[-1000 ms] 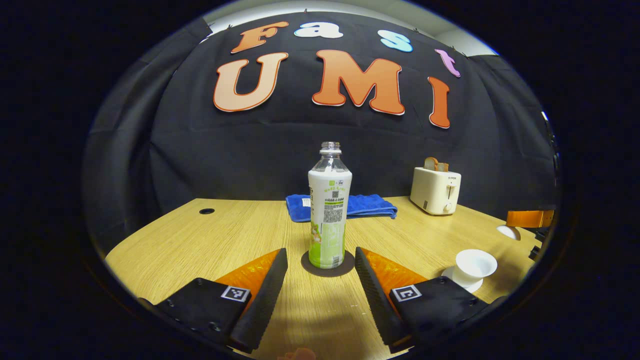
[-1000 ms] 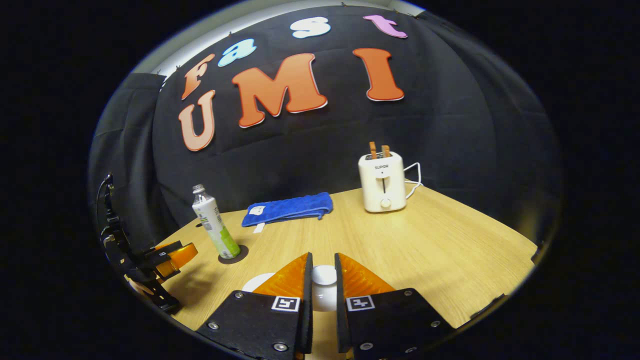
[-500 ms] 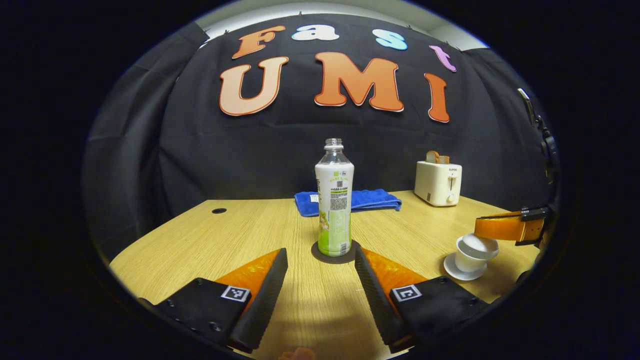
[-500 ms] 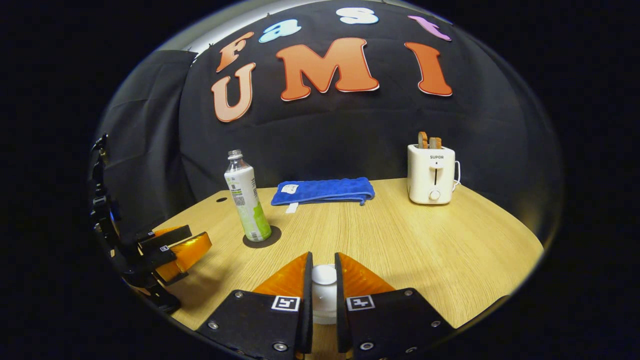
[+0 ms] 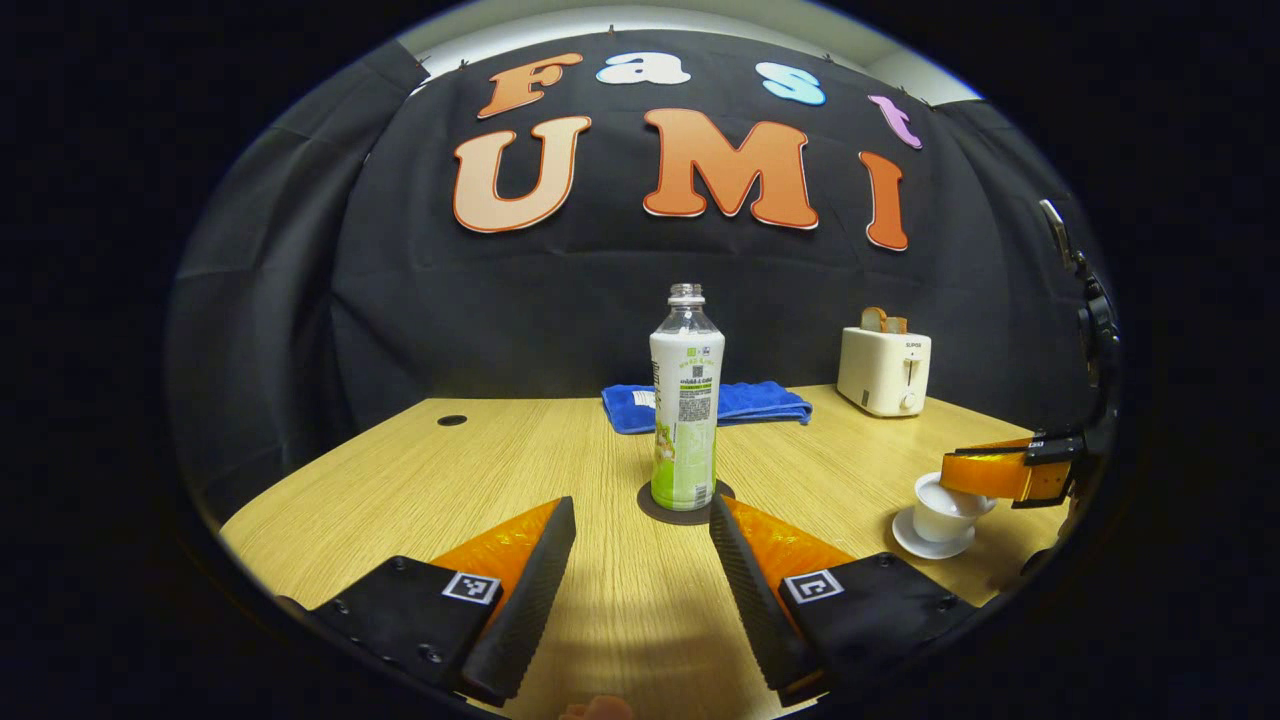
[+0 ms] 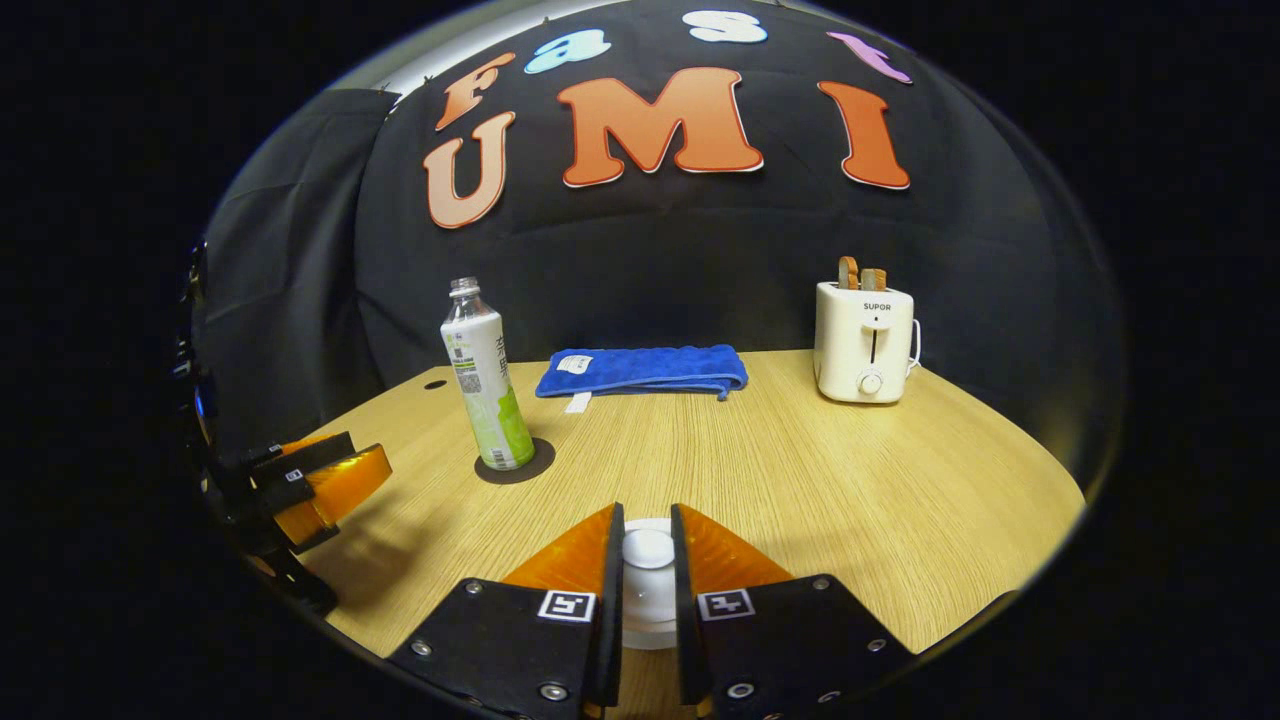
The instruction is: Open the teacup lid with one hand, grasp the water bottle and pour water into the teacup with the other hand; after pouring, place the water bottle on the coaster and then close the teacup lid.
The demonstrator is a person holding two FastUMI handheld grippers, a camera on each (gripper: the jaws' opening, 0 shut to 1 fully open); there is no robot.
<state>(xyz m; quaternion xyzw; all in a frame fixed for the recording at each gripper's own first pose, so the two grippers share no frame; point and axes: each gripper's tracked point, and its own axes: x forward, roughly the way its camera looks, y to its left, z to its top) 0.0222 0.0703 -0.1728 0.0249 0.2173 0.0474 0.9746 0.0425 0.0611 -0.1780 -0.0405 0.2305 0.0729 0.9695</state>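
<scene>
Teacup lid, a white ceramic cap with a round knob (image 6: 648,549), sits pinched between the two fingers of the right gripper (image 6: 647,560); both fingers press on the knob. In the left gripper view the right gripper (image 5: 1005,473) reaches in from the right and holds the lid just over the white ceramic teacup (image 5: 938,508), which stands on its white saucer (image 5: 930,545). Whether the lid already rests on the cup rim cannot be told from these views.

Working left to right in the left gripper view: the left gripper (image 5: 640,560) has its fingers spread wide, holding nothing. Straight ahead of it, well clear of the fingertips, the clear plastic water bottle with a green and white label (image 5: 686,400) stands upright and uncapped on the dark round coaster (image 5: 686,502). A blue folded towel (image 5: 720,404) lies behind the bottle on the light wooden table (image 5: 420,480). A cream toaster (image 5: 884,370) stands farther right.

Governing relation for the coming move: the lid lies directly above the cup, its knob axis vertical, so the judged remaining action is a straight descent and release by the right gripper. The bottle step appears complete. A sideways offset during descent could tip the cup on its saucer.
</scene>
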